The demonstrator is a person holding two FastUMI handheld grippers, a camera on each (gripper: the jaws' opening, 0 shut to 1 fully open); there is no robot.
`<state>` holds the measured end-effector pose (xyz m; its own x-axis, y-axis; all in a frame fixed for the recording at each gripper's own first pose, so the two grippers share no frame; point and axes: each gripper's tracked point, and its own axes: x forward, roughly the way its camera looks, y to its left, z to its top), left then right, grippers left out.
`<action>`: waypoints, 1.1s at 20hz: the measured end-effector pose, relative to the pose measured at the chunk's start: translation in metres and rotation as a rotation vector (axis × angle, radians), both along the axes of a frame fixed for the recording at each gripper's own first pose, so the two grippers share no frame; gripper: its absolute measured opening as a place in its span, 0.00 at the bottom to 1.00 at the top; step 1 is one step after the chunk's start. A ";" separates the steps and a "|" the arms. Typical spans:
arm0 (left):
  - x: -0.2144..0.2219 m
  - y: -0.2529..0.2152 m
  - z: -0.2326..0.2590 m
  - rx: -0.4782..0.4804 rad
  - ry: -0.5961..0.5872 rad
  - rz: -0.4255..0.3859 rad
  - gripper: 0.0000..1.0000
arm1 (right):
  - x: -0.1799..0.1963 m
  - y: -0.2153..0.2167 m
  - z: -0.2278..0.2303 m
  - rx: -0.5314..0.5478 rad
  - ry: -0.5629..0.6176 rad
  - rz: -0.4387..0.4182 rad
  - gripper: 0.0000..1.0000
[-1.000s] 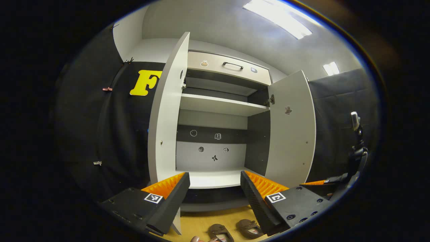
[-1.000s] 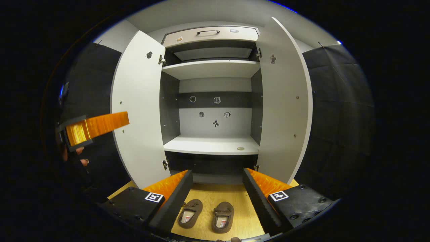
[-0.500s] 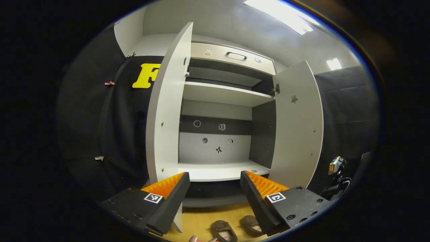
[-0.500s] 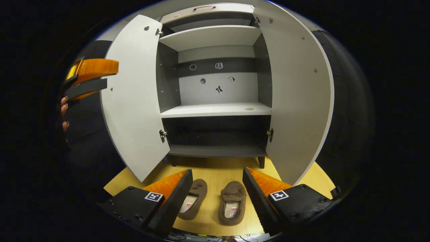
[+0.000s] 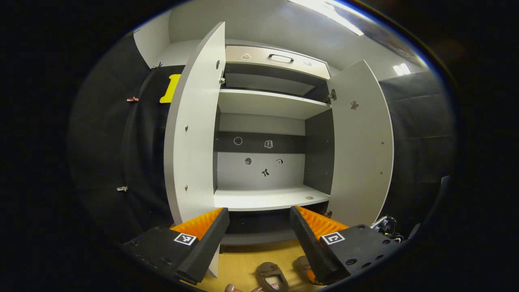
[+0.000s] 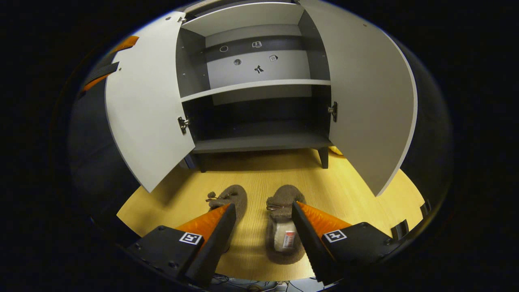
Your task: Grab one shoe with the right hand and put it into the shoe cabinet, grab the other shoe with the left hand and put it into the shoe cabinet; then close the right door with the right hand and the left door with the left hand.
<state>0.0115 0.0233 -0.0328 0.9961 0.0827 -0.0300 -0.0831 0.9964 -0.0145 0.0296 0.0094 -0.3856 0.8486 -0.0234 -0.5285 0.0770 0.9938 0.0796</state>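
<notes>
Two brown slippers lie side by side on the wooden floor in front of the shoe cabinet [image 6: 259, 142]. My right gripper [image 6: 263, 207] hangs open just above them. The right slipper [image 6: 282, 227] lies between and under its fingers, and the left slipper [image 6: 233, 196] sits by the left finger. My left gripper [image 5: 258, 213] is open and empty, held higher, facing the cabinet's middle shelf [image 5: 267, 198]. Both slippers [image 5: 271, 278] [image 5: 302, 263] peek out below it. Both cabinet doors stand wide open. The left gripper's fingers [image 6: 103, 71] also stick out past the left door's edge.
The left door [image 6: 146, 109] and right door [image 6: 365, 101] swing out over the floor on either side of the slippers. The cabinet's shelves are bare, and a drawer [image 5: 275, 61] sits at the top. Cables [image 5: 387, 225] lie low at the right.
My right gripper has tipped downward and dropped toward the slippers, which now sit at its fingertips. My left gripper has shifted slightly, staying open and facing the cabinet.
</notes>
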 end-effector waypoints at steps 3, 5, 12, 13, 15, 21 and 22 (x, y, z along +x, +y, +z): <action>-0.001 0.005 -0.002 0.008 0.002 0.030 0.96 | 0.000 0.001 -0.028 0.010 0.041 -0.001 0.81; -0.004 0.007 -0.005 0.022 0.006 0.039 0.96 | 0.001 0.000 -0.045 0.012 0.060 -0.003 0.78; 0.001 0.009 -0.007 0.043 -0.003 0.045 0.96 | 0.014 -0.003 -0.090 -0.009 0.114 -0.011 0.69; 0.003 0.009 -0.007 0.035 -0.005 0.044 0.96 | 0.018 -0.003 -0.092 -0.015 0.113 -0.009 0.67; 0.005 0.007 -0.009 0.015 -0.001 0.040 0.96 | 0.026 -0.004 -0.100 -0.029 0.121 -0.014 0.65; 0.005 0.012 -0.016 -0.018 0.022 0.065 0.96 | 0.050 -0.017 -0.114 -0.042 0.133 -0.047 0.59; 0.005 0.013 -0.016 -0.018 0.022 0.069 0.96 | 0.054 -0.019 -0.115 -0.047 0.136 -0.050 0.57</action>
<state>0.0170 0.0365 -0.0485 0.9872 0.1500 -0.0540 -0.1518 0.9880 -0.0299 0.0832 -0.0091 -0.5007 0.7667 -0.0915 -0.6355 0.1334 0.9909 0.0183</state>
